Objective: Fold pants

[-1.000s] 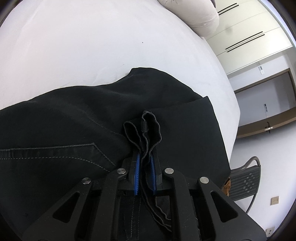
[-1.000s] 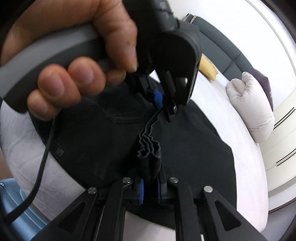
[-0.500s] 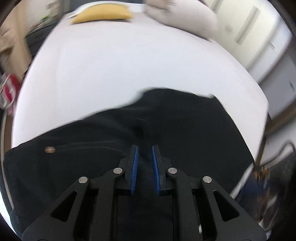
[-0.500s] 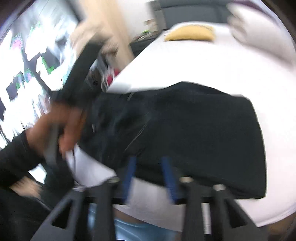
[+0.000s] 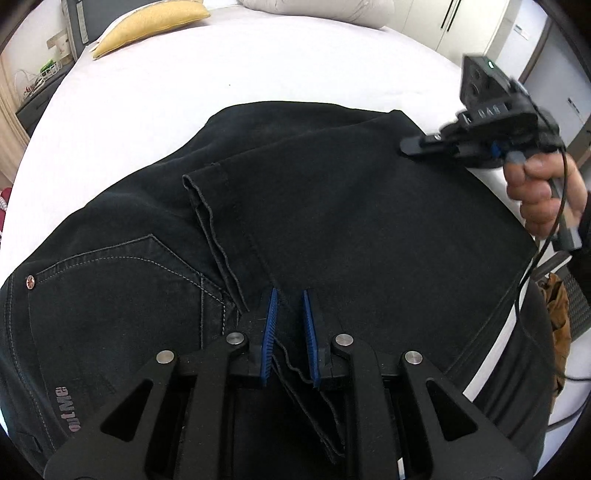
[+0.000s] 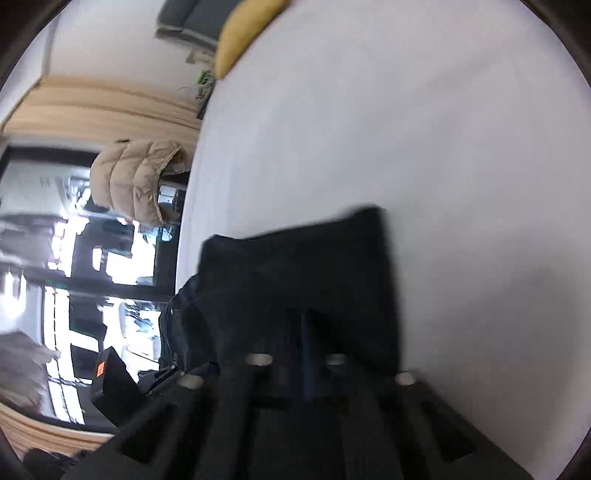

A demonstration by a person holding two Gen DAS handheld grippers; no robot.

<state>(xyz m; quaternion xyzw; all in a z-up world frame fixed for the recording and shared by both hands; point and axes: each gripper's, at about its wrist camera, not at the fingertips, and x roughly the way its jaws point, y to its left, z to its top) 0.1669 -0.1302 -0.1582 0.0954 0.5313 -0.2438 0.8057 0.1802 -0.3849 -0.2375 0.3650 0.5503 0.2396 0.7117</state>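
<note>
Black pants [image 5: 369, 221] lie folded on the white bed [image 5: 184, 92], the leg hems laid over the seat beside a back pocket [image 5: 110, 280]. My left gripper [image 5: 288, 295] hovers just above the hem at the near edge, its blue pads a narrow gap apart and gripping nothing. In the left wrist view, a hand [image 5: 539, 199] holds my right gripper [image 5: 408, 146] with its tips at the pants' far right corner. The right wrist view is blurred. There the right gripper [image 6: 306, 321] has its jaws closing fully together over the pants [image 6: 314, 266], with no cloth visible between them.
A yellow pillow [image 5: 147, 26] and a pale pillow [image 5: 314, 7] lie at the head of the bed. White wardrobes [image 5: 480, 29] stand behind, and a chair [image 5: 569, 306] is at the right. A beige padded jacket [image 6: 136, 181] hangs by the window.
Both grippers held the bunched hems a second ago and have since let go. The hems now lie flat. The right gripper has swung to the pants' right corner, rolled and closed.
</note>
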